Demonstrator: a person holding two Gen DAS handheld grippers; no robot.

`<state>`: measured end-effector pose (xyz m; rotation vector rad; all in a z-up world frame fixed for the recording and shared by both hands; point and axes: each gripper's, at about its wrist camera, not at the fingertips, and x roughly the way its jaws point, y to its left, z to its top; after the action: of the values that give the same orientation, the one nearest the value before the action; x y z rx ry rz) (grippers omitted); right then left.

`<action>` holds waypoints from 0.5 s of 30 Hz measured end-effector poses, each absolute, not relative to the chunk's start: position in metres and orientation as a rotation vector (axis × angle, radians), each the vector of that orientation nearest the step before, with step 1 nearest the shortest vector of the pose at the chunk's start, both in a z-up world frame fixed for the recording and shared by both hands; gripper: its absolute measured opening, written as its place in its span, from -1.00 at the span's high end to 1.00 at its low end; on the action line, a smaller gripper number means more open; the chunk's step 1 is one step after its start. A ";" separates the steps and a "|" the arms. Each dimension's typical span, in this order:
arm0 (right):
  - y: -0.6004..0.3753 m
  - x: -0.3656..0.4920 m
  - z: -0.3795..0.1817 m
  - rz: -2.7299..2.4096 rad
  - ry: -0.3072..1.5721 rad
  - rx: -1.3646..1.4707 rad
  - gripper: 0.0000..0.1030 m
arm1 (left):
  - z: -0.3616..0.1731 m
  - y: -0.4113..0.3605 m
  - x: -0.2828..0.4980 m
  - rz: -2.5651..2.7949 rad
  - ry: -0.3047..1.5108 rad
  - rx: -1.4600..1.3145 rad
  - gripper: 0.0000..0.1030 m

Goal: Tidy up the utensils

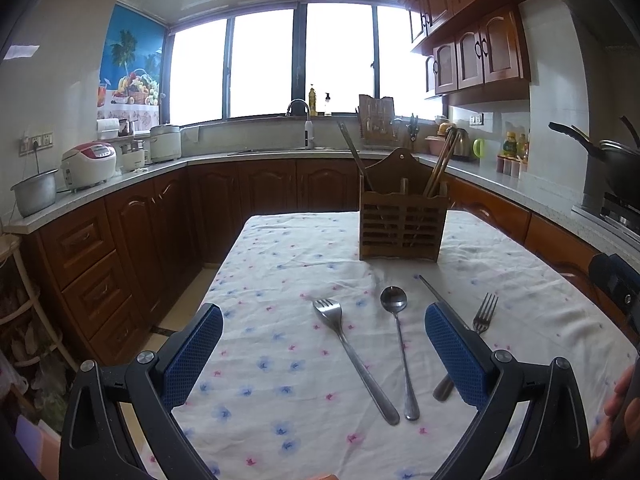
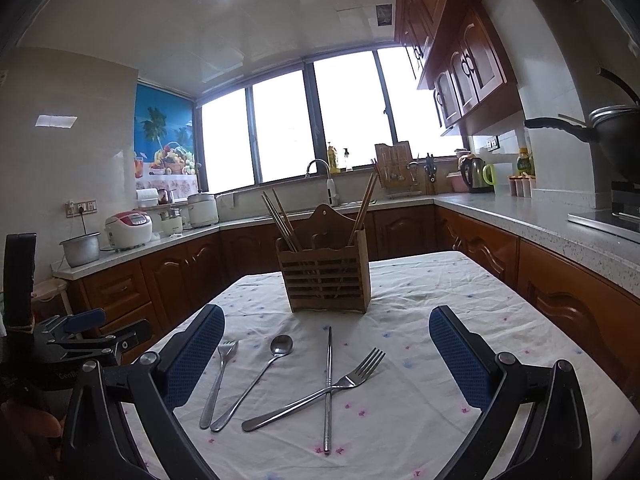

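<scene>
A wooden slatted utensil holder [image 1: 403, 227] [image 2: 326, 280] stands on the floral tablecloth and holds several chopsticks [image 2: 280, 218]. On the cloth in front lie a fork [image 1: 352, 354] [image 2: 218, 382], a spoon [image 1: 400, 350] [image 2: 256, 380], a single metal chopstick [image 2: 328, 388] [image 1: 434, 292] and a second fork [image 2: 320, 394] [image 1: 482, 318] crossing it. My left gripper [image 1: 324, 324] is open and empty above the near fork and spoon. My right gripper [image 2: 326, 328] is open and empty above the crossed fork and chopstick.
The table [image 1: 280, 248] stands in a kitchen with wooden cabinets and counters on three sides. Rice cookers [image 1: 90, 164] and a pot stand at left, a sink [image 1: 298, 110] is under the window, and a wok [image 1: 616, 164] and a kettle [image 2: 472, 174] are at right.
</scene>
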<state>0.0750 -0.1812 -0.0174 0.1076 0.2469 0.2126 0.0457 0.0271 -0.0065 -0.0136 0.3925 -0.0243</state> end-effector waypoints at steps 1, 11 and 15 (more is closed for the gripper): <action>-0.181 0.075 -0.017 0.213 0.248 0.108 -1.00 | -0.006 0.027 0.046 -0.026 0.393 -0.014 -0.99; -0.178 0.071 -0.011 0.219 0.230 0.110 -1.00 | -0.004 0.026 0.045 -0.025 0.388 -0.012 -0.99; -0.178 0.070 -0.009 0.221 0.224 0.109 -1.00 | -0.003 0.025 0.045 -0.027 0.388 -0.011 -0.99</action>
<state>0.0700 -0.1780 -0.0091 0.1091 0.2245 0.2212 0.0450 0.0252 -0.0030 -0.0112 0.3878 -0.0275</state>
